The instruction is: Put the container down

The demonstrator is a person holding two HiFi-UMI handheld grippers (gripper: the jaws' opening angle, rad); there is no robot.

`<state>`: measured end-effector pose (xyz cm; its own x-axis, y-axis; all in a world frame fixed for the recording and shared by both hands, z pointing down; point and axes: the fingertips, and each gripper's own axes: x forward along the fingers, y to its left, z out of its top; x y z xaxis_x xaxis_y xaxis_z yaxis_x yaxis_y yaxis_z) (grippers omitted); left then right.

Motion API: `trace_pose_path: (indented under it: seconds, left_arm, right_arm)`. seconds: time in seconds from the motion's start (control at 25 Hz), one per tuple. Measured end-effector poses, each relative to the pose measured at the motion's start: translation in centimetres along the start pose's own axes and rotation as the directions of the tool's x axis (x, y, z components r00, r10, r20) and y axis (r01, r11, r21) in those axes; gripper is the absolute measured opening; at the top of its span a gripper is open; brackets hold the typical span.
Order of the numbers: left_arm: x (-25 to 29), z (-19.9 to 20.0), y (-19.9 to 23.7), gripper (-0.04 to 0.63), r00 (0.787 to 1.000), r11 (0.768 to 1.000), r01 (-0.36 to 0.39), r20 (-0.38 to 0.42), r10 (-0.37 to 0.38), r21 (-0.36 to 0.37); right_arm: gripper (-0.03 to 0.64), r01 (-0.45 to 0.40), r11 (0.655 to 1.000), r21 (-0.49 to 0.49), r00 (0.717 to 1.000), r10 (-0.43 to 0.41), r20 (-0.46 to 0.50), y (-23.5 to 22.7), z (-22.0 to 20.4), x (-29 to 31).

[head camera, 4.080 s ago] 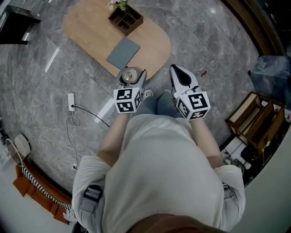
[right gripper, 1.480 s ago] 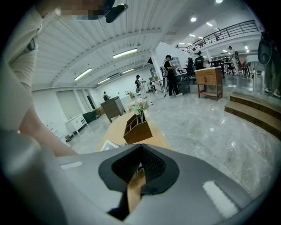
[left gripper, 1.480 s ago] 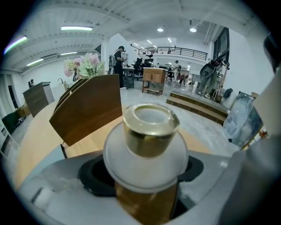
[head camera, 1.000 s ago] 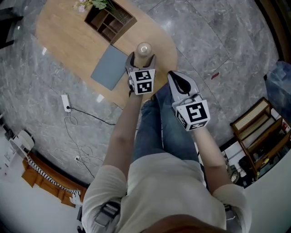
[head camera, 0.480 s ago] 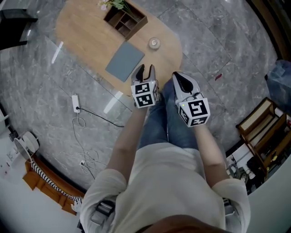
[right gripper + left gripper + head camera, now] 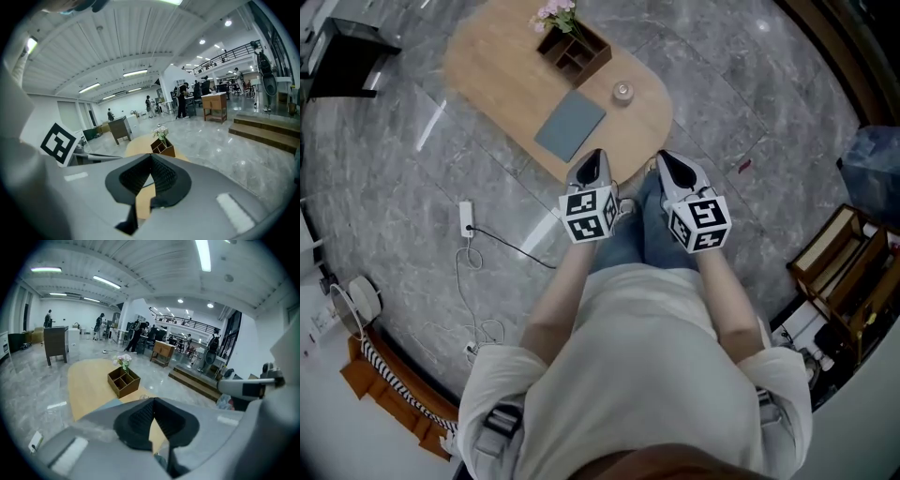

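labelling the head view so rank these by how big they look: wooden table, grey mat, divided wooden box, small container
1. wooden table
2. grey mat
3. divided wooden box, only slightly smaller than the mat
4. small container

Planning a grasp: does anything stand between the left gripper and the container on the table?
Nothing visible does. The container stands on bare table; the flat grey mat lies just left of the line from the shut, empty left gripper.

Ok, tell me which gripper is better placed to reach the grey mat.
Left, probably. The left gripper points almost straight at the grey mat; the right gripper sits farther aside.
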<state>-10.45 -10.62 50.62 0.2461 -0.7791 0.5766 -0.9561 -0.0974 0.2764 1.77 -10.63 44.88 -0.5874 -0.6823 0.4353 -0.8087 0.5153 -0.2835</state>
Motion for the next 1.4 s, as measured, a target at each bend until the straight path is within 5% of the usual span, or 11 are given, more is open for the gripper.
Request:
trace_pose_path:
  seconds: [0.56,1.4]
  left_arm:
    - [-9.5,2.5,-1.9,0.002,0.993,0.992,0.122,0.002,-0.122,0.021]
    - [-11.8,5.3,-1.7,0.002,0.986,0.988,0.152,0.067,-0.154,0.042]
  right_arm:
    - [0.000,-0.025,0.999,-0.046,0.998,0.027,0.055,4.8,3.4,-5.9]
    - [-0.002,-0.047,0.995,-0.087,0.995,0.055,0.088,5.9,5.1,-6.5]
